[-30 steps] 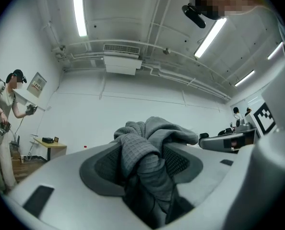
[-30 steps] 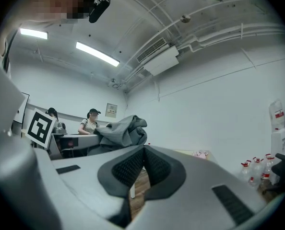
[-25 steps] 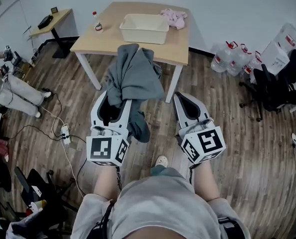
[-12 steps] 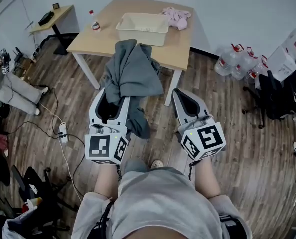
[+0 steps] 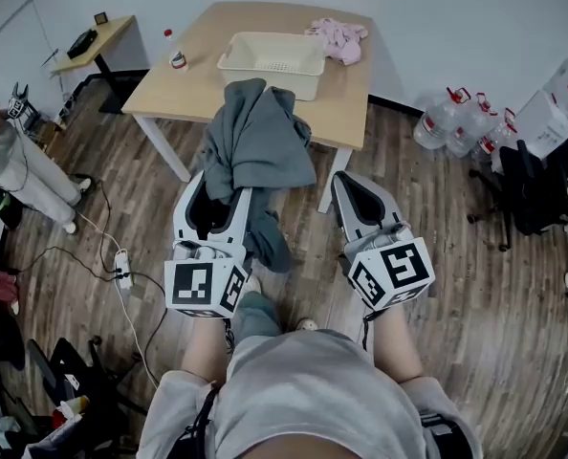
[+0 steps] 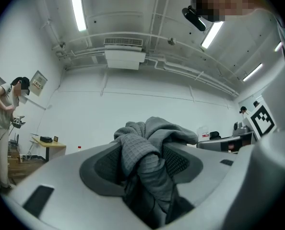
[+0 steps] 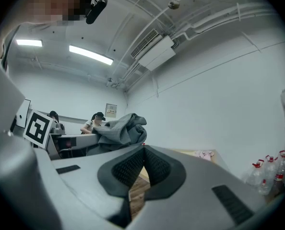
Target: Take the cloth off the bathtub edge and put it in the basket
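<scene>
Left gripper [image 5: 215, 208] pinching grey cloth [image 5: 255, 142], folds draped over its jaws | right gripper [image 5: 353, 191] pressed together, empty | step: carry, cloth aloft, short of table [image 5: 184, 79] | next, likely: reach over basket [image 5: 265, 77], lower, release inside the rim.

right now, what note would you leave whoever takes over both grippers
Left gripper: shut on the grey cloth, which hangs in the air in front of the wooden table.
Right gripper: shut, empty.
White basket: on the table, with a pink cloth beside it.
Done: grey cloth picked up.
Left: carry it over the basket and release.
</scene>
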Demonstrator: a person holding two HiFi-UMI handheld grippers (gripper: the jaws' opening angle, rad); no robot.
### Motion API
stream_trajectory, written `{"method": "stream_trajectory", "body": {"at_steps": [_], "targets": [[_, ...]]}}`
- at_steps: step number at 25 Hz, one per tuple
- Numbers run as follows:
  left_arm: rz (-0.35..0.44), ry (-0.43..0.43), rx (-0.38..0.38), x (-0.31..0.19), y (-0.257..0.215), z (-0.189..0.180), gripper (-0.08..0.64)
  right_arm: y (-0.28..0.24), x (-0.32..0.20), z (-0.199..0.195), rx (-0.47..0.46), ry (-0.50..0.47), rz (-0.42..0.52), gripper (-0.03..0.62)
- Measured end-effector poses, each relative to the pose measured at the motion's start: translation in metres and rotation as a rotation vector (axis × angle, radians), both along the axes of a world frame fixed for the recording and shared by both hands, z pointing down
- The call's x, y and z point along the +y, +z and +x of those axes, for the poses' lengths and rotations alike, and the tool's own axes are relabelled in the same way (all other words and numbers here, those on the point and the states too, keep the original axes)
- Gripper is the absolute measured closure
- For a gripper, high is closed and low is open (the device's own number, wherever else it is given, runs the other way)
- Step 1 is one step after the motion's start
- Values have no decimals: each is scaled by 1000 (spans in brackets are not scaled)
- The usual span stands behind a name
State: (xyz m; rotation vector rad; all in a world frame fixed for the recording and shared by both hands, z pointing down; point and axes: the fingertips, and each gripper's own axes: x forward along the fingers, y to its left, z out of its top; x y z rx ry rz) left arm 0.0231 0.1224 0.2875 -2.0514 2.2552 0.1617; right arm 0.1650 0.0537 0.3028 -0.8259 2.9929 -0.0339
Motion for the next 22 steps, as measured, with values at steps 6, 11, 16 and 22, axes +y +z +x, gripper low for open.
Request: {"method": "stream_trajectory", "body": {"at_steps": [6,11,16,22], "targets": [[-7,53,-10,-43,-1,-38,304,-2,-37,-36,-12,55,-10,586],[-8,107,-15,-78,-3,-71,304,-4,-67,-71,-25,99,-12,586],[-17,147,-24,-108,-3,-104,304,-4,-91,-102,-24,138,-18,586],[-20,186,-32,-139,-2,-138,304,-6,-114,-134,-25,171,-9,586]]}}
